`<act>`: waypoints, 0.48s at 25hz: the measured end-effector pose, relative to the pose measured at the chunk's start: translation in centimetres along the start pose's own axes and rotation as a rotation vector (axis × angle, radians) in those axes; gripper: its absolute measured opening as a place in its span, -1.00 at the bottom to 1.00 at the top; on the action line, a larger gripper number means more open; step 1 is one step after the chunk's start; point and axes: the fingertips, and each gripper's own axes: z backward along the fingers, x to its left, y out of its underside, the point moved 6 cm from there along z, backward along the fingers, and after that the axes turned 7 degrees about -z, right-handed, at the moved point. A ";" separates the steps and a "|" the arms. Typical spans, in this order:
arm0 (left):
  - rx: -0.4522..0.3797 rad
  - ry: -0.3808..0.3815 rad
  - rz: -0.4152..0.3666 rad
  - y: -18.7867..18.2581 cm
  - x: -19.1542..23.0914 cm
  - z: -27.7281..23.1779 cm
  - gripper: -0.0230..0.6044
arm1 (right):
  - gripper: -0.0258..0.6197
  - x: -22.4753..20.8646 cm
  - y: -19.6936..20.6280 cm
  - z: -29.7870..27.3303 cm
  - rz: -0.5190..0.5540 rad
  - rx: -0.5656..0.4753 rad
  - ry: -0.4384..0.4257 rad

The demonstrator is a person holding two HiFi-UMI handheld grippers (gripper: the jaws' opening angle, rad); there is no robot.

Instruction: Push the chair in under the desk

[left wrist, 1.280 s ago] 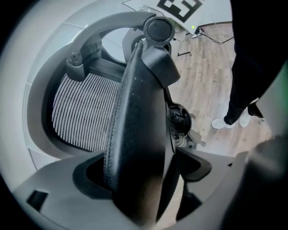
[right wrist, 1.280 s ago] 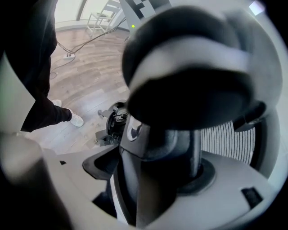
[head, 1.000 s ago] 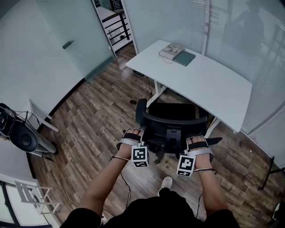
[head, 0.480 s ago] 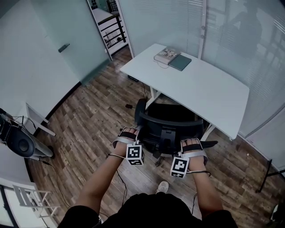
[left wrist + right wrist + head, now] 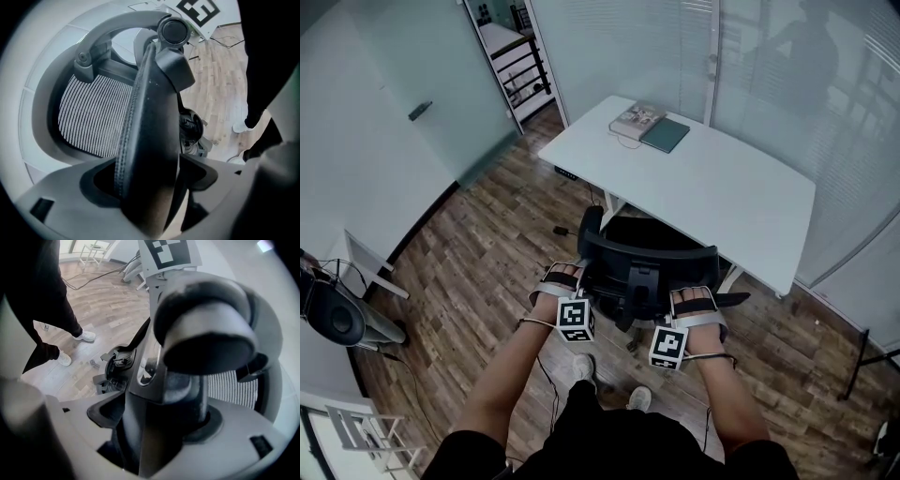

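A black mesh-back office chair (image 5: pixel 647 267) stands at the near edge of the white desk (image 5: pixel 741 202), its seat partly under the top. My left gripper (image 5: pixel 566 281) is shut on the left edge of the backrest (image 5: pixel 150 131). Its jaws have just been closing, and the black frame fills the gap of that gripper (image 5: pixel 150 185). On the right side of the backrest my right gripper (image 5: pixel 694 302) is shut too. In the right gripper view, the grey frame post (image 5: pixel 187 394) sits between the jaws of that gripper (image 5: pixel 159 425). The chair's base (image 5: pixel 115 369) shows below.
Books (image 5: pixel 636 118) and a green notebook (image 5: pixel 664 135) lie at the desk's far corner. Glass walls stand behind and to the right of the desk. A round black device (image 5: pixel 336 319) and a white rack (image 5: pixel 366 433) are at the left. A cable (image 5: pixel 551 380) trails on the wood floor by my shoes (image 5: pixel 585 367).
Both grippers and the chair have moved toward the desk, and the seat has slid further under the top. The person has stepped forward.
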 end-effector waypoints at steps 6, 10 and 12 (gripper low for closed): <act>-0.034 -0.004 -0.018 1.2 1.5 -1.5 0.32 | 0.24 -1.0 -0.6 -1.3 -0.020 0.031 0.014; -0.061 0.010 -0.045 1.5 2.6 -2.7 0.32 | 0.26 -1.7 -0.5 -2.3 -0.033 0.055 0.010; -0.072 0.015 -0.058 1.9 3.1 -3.4 0.32 | 0.27 -2.1 -0.6 -2.8 -0.042 0.068 0.012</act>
